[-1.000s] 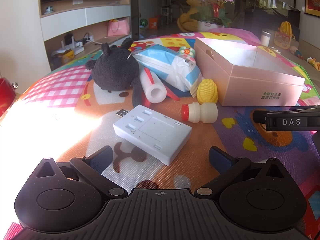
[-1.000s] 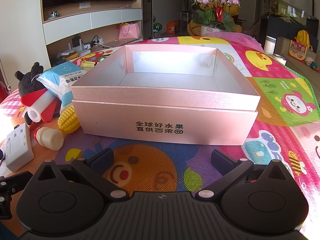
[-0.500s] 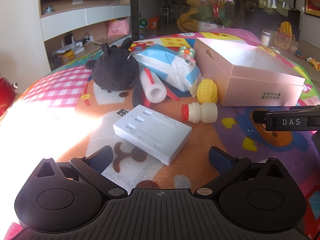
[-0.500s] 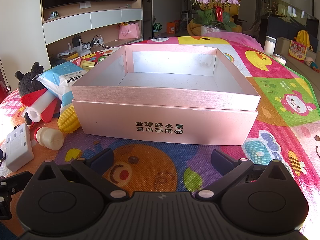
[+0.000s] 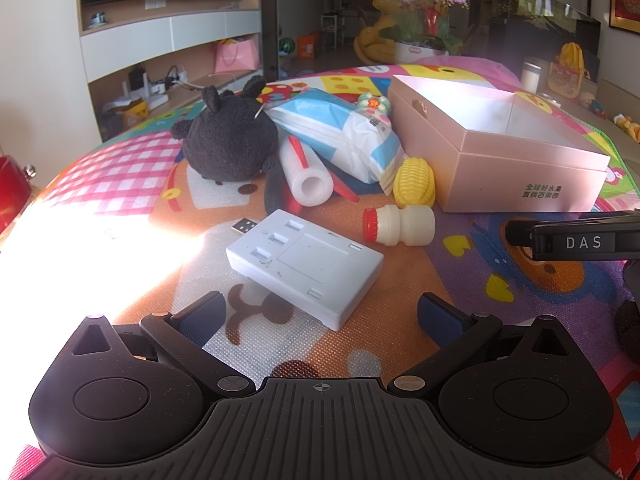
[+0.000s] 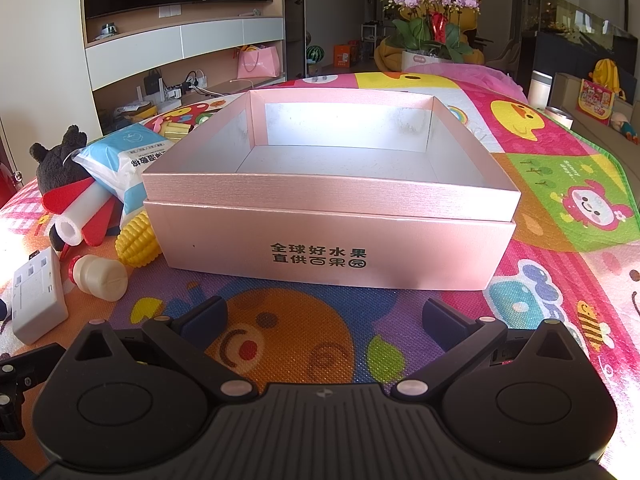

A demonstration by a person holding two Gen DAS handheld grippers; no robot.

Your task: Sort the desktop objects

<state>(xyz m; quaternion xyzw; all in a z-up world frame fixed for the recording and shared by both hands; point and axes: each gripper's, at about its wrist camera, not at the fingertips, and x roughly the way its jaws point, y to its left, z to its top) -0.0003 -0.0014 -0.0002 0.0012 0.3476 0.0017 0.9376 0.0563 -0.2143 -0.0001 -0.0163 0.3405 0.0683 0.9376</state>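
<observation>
An open pink box [image 6: 328, 236] stands on the cartoon mat, empty inside; it also shows in the left wrist view [image 5: 516, 164]. Left of it lie a white USB hub [image 5: 304, 266], a small white bottle with red cap [image 5: 400, 224], a yellow toy corn [image 5: 414, 182], a white foam tube [image 5: 306, 174], a blue-white packet [image 5: 340, 136] and a black plush toy [image 5: 232, 144]. My left gripper [image 5: 320, 316] is open just before the hub. My right gripper [image 6: 324, 318] is open and empty in front of the box.
The right gripper's black body [image 5: 576, 240] juts in at the left view's right edge. Small toys [image 6: 180, 126] lie behind the packet. A flower pot [image 6: 432, 36] and shelving stand beyond the mat. Bright sunlight washes out the mat's left part [image 5: 72, 248].
</observation>
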